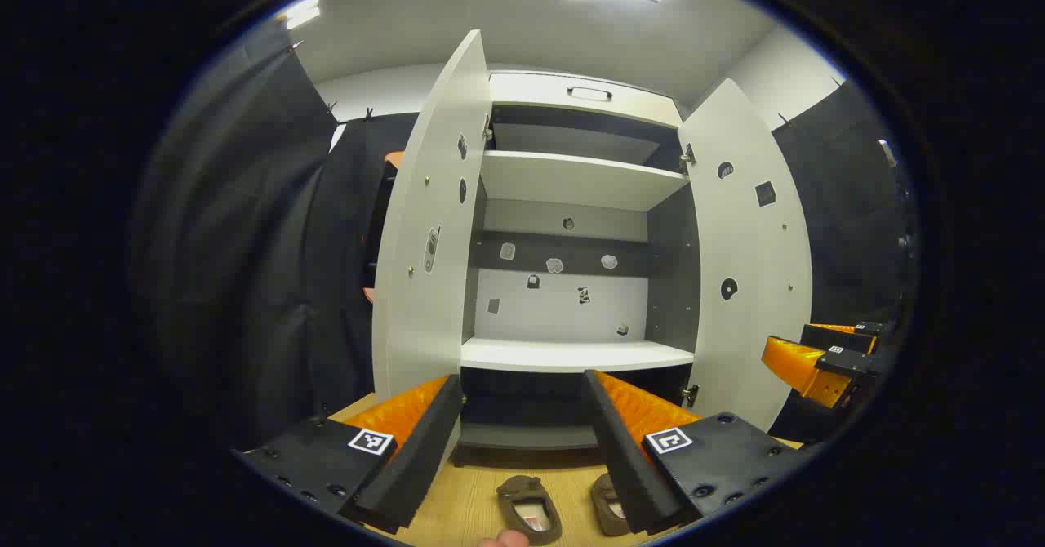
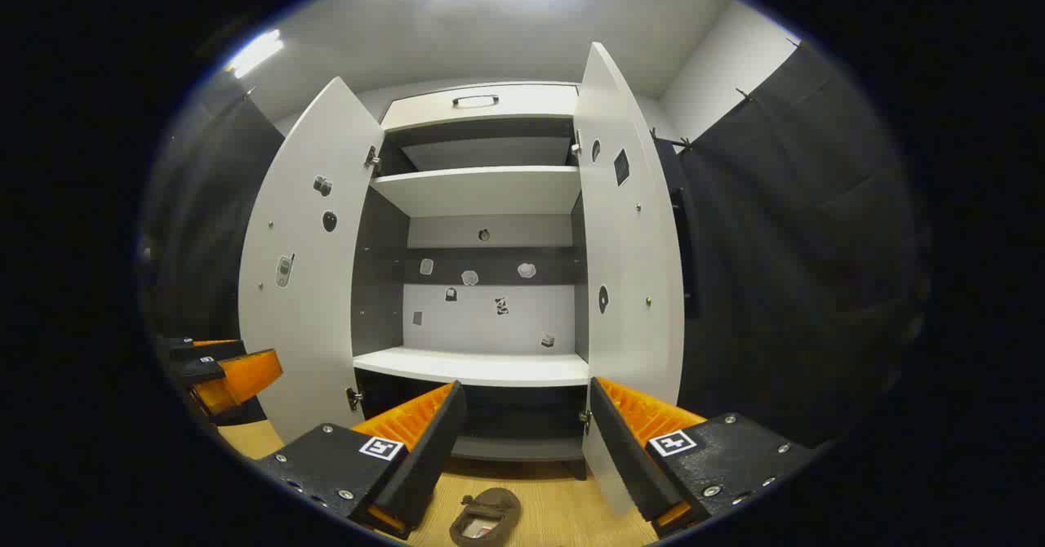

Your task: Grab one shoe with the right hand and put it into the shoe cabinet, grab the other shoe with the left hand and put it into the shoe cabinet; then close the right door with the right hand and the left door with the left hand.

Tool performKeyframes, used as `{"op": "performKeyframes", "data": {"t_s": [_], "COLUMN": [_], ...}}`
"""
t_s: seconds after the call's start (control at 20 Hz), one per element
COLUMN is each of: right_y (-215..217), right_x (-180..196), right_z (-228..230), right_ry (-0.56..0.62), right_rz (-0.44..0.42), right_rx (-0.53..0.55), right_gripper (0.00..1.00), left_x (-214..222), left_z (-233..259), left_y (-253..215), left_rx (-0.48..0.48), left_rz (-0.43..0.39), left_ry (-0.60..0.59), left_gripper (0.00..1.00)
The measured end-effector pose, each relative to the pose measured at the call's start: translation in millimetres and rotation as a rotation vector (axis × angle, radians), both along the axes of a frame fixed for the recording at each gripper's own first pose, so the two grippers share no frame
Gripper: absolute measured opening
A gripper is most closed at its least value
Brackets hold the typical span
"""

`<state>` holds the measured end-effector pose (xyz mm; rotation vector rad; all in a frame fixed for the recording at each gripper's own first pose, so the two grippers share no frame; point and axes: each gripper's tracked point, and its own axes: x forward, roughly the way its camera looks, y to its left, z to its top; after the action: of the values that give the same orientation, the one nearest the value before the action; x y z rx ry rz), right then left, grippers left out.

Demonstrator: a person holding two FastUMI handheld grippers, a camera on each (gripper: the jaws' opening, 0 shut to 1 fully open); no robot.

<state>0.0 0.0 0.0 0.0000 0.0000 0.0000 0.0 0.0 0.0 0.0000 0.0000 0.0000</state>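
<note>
A white shoe cabinet (image 1: pixel 571 180) stands ahead with both doors swung wide; its shelves (image 1: pixel 575 355) hold nothing. Two brown shoes lie on the wooden floor in front of it: one (image 1: pixel 529 509) below my left gripper (image 1: pixel 522 404), the other (image 1: pixel 608 502) partly hidden behind its right finger. My left gripper is open above them. In the right gripper view the same cabinet (image 2: pixel 482 192) shows with one brown shoe (image 2: pixel 484 516) on the floor below my open right gripper (image 2: pixel 526 408). The right gripper (image 1: pixel 816 359) also shows at the right edge of the left gripper view.
The left door (image 1: pixel 429 229) and right door (image 1: pixel 747 245) stick out toward me on either side. Dark cloth walls (image 1: pixel 245 229) close in both sides. The left gripper (image 2: pixel 220 371) appears at the left of the right gripper view. The floor (image 2: pixel 539 522) is light wood.
</note>
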Motion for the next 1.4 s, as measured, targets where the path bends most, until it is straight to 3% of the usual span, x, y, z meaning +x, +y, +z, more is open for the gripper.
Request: {"op": "performKeyframes", "data": {"t_s": [1.1, 1.4], "right_y": [5.6, 25.7], "right_x": [18.3, 52.6], "right_z": [-9.3, -58.9], "right_ry": [0.028, 0.118], "right_rz": [0.010, 0.064], "right_rx": [-0.018, -0.025], "right_gripper": [0.94, 0.94], "left_x": [1.6, -2.7], "left_z": [-2.9, -7.4], "left_y": [8.4, 16.2], "left_rx": [-0.004, -0.001], "left_rz": [0.019, 0.037], "left_ry": [0.003, 0.016], "left_gripper": [0.96, 0.96]}}
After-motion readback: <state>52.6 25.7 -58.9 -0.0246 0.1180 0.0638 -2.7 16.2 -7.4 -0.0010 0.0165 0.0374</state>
